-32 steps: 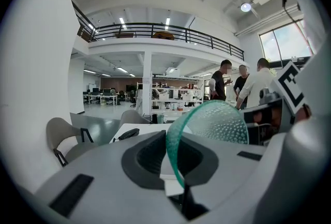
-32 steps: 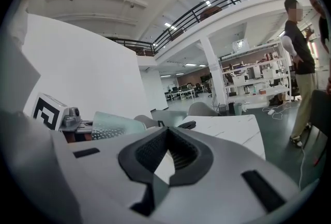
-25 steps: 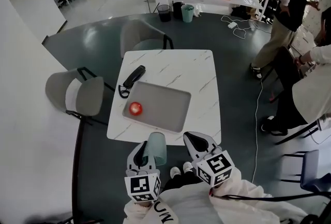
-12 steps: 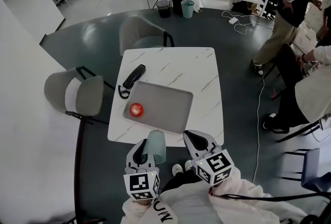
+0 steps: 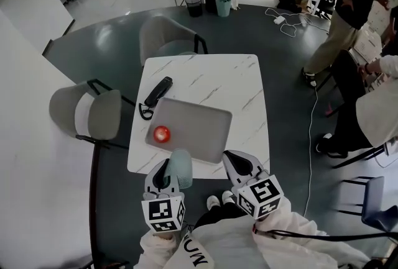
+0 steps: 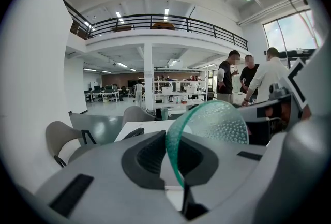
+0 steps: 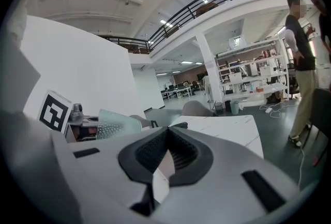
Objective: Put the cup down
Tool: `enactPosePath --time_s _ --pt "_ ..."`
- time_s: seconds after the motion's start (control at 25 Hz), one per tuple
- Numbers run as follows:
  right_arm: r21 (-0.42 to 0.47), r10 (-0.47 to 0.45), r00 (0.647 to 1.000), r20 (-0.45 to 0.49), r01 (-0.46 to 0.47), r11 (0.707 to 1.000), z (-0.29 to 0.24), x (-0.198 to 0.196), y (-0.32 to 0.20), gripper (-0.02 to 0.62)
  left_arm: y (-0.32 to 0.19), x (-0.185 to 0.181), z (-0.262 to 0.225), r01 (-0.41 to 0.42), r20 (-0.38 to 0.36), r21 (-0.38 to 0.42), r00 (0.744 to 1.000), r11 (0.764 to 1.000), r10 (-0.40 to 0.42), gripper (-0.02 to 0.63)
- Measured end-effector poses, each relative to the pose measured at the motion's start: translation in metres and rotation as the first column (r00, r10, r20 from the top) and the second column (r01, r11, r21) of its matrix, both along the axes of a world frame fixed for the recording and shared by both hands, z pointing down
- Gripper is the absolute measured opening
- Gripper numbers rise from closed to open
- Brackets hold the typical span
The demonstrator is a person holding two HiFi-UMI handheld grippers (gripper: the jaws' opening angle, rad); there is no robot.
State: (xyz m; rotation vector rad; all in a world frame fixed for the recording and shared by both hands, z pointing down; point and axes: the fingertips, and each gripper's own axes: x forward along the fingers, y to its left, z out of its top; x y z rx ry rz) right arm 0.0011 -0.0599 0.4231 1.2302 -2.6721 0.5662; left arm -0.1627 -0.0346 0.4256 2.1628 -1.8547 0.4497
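Note:
A pale green translucent cup (image 5: 180,169) with a dotted wall is pinched by its rim in my left gripper (image 5: 166,178), just short of the near edge of the white marble table (image 5: 202,84). In the left gripper view the cup (image 6: 209,127) lies tilted on its side, its rim clamped between the dark pads (image 6: 150,158). My right gripper (image 5: 241,165) hovers at the table's near edge to the right, jaws shut with nothing between them. In the right gripper view the cup (image 7: 116,123) shows at the left.
A grey tray (image 5: 199,122) holds a red apple (image 5: 161,133) near its left corner. A black handset (image 5: 157,93) lies left of the tray. Grey chairs (image 5: 84,113) stand at the left and far sides. People stand at the right, by cables on the floor.
My left gripper has moved the cup a little forward and left toward the table's near edge, closer to the apple. The right gripper has barely moved.

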Motion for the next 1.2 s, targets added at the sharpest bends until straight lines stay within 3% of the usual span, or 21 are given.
enactPosePath --time_s 0.28,0.52,1.2 --pt "-0.023 0.019 1.000 -0.002 -0.019 1.000 0.013 -0.001 -0.025 0.000 -0.035 -0.013 0.009 -0.014 0.022 -0.029 1.000 0.999 0.015 0.025" --pt "-0.033 0.020 1.000 -0.002 -0.020 0.999 0.019 -0.006 -0.043 0.000 -0.068 -0.024 0.018 -0.025 -0.008 -0.067 1.000 0.997 0.025 0.025" --pt "-0.028 0.042 0.999 -0.017 -0.043 0.999 0.035 -0.028 -0.094 0.000 -0.140 -0.070 0.053 -0.055 0.086 -0.157 0.994 0.986 0.069 0.025"
